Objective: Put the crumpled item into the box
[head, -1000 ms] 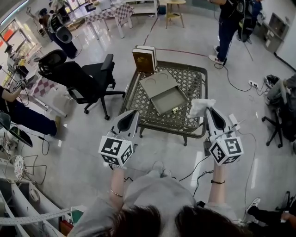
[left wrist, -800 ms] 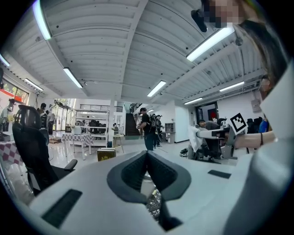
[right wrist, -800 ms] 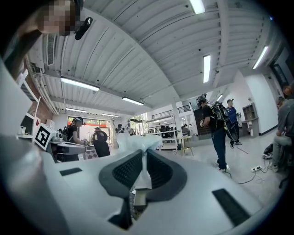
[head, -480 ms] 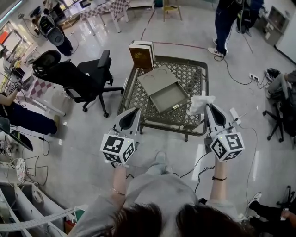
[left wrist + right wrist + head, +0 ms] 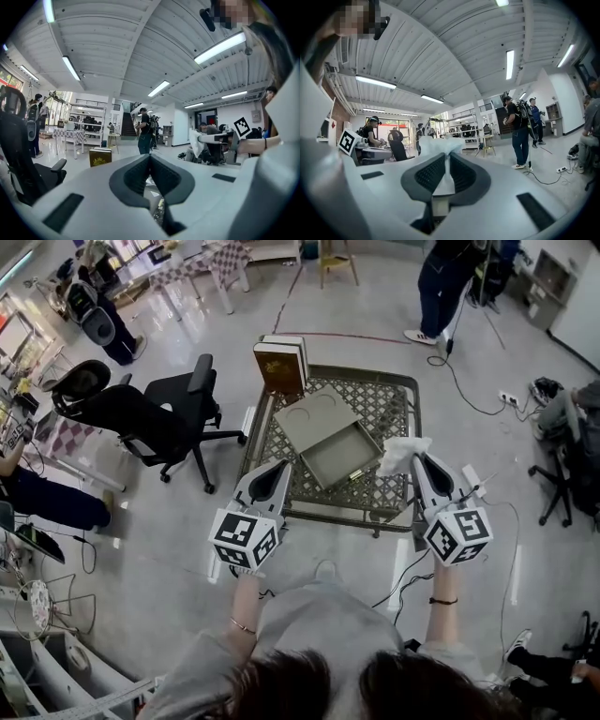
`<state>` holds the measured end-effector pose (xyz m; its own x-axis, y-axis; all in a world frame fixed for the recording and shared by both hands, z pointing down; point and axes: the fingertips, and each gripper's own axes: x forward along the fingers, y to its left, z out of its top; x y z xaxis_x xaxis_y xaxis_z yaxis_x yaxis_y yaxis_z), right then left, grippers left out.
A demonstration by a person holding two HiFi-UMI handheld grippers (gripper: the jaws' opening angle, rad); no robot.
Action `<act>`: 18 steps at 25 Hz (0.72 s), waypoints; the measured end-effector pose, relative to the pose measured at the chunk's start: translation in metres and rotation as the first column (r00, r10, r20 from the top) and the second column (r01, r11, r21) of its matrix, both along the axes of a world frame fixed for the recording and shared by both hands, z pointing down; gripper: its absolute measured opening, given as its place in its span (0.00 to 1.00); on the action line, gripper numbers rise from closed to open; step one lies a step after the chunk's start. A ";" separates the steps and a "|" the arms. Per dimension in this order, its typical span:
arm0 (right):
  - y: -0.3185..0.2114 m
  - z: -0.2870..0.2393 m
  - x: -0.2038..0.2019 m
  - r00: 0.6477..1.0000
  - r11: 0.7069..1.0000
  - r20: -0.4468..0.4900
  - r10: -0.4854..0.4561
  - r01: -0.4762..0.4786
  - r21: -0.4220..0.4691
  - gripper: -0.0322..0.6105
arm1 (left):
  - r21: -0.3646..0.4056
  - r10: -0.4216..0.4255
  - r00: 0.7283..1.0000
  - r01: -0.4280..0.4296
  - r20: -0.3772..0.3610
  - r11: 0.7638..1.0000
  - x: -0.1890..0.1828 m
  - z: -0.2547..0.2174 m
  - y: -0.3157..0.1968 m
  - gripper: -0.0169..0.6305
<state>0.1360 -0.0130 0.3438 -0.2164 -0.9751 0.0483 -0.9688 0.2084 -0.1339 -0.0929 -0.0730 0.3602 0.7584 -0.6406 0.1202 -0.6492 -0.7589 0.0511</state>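
A crumpled white tissue (image 5: 400,454) sticks out past my right gripper (image 5: 418,461), which is shut on it above the table's right front part. In the right gripper view the tissue (image 5: 440,150) is pinched between the closed jaws. The open grey box (image 5: 342,452) lies on the lattice table (image 5: 380,399), with its lid (image 5: 314,417) flat beside it at the back left. My left gripper (image 5: 270,474) hovers at the table's front left edge, jaws shut with nothing between them. In the left gripper view, the left gripper (image 5: 150,161) points over the table.
A brown book-like case (image 5: 280,364) stands at the table's far left corner. A black office chair (image 5: 164,418) is left of the table. A person (image 5: 441,287) stands beyond the table, cables (image 5: 469,399) run over the floor at right, and another chair (image 5: 574,465) is at far right.
Both grippers and the view have shifted slightly toward the table. The tissue stays gripped in the right gripper, now a little nearer the box.
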 end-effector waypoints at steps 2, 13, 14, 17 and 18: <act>-0.009 0.003 -0.001 1.000 1.000 -0.005 0.002 -0.002 -0.007 0.13 | -0.004 0.012 1.000 -0.012 0.002 1.000 0.001 0.002 -0.011 0.05; -0.030 0.023 0.001 0.999 0.998 0.004 0.054 -0.054 -0.044 0.13 | -0.040 0.062 0.998 -0.063 -0.015 0.997 0.011 0.016 -0.044 0.05; -0.030 0.026 0.002 0.998 0.997 0.008 0.059 -0.059 -0.051 0.13 | -0.047 0.066 0.998 -0.067 -0.014 0.997 0.012 0.018 -0.044 0.05; -0.032 0.031 0.004 0.998 0.996 0.014 0.059 -0.058 -0.065 0.13 | -0.060 0.068 0.998 -0.069 -0.013 0.996 0.016 0.022 -0.045 0.05; -0.033 0.032 0.004 0.998 0.996 0.015 0.056 -0.055 -0.069 0.13 | -0.064 0.066 0.998 -0.067 -0.014 0.996 0.016 0.023 -0.046 0.05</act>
